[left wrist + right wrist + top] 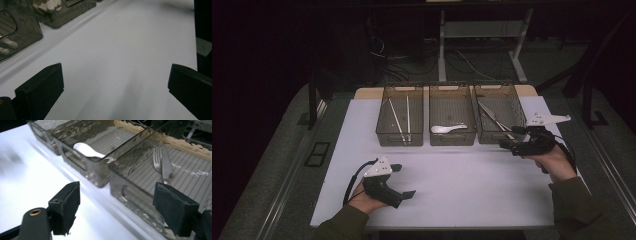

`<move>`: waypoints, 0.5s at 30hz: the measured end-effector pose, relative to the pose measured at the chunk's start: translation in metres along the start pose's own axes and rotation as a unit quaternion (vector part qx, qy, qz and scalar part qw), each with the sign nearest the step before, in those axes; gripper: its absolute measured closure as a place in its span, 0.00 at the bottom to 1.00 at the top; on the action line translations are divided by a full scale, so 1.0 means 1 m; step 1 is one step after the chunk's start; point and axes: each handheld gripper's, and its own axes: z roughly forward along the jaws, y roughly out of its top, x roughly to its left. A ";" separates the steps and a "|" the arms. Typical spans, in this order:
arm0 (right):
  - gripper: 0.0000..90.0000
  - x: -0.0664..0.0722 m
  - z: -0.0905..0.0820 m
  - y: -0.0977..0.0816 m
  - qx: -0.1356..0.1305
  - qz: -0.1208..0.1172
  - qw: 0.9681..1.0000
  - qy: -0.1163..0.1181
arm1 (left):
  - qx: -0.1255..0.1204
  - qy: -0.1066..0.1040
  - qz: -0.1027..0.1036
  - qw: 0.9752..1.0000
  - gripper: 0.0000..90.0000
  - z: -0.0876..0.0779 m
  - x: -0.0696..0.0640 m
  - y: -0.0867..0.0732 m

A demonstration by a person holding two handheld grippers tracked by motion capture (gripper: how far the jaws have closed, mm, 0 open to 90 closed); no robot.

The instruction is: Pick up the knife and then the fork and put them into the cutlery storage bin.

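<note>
Three smoky clear bins stand in a row at the back of the white mat [462, 185]. The left bin [399, 141] holds chopsticks [407, 117], the middle bin [452, 140] a white spoon [448, 129], and the right bin [490, 139] a metal fork and knife [492, 117]. My right gripper [510, 138] is open and empty at the right bin's front right corner. In the right gripper view its jaws [116, 195] frame that bin's front wall, with the fork and knife [163, 162] and spoon [86, 150] beyond. My left gripper [404, 181] rests open and empty on the mat, front left.
A wooden tabletop edge [367, 92] shows behind the bins. Beyond the table are a desk's legs [442, 45] and cables on the dark floor. In the left gripper view the jaws [115, 75] stand over bare mat, with bin walls [22, 32] at the upper left.
</note>
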 end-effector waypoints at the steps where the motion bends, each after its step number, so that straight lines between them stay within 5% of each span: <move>1: 0.23 0.004 0.000 -0.002 -0.001 -0.002 1.000 -0.001 | -0.001 0.000 0.000 1.000 0.00 0.000 0.000 0.000; 8: 0.22 0.025 -0.004 -0.022 -0.011 -0.013 1.000 -0.002 | -0.001 -0.001 0.002 1.000 0.00 -0.001 -0.001 0.001; 15: 0.20 0.033 -0.008 -0.049 -0.014 0.009 1.000 0.008 | -0.002 -0.002 0.003 1.000 0.00 -0.001 -0.001 0.001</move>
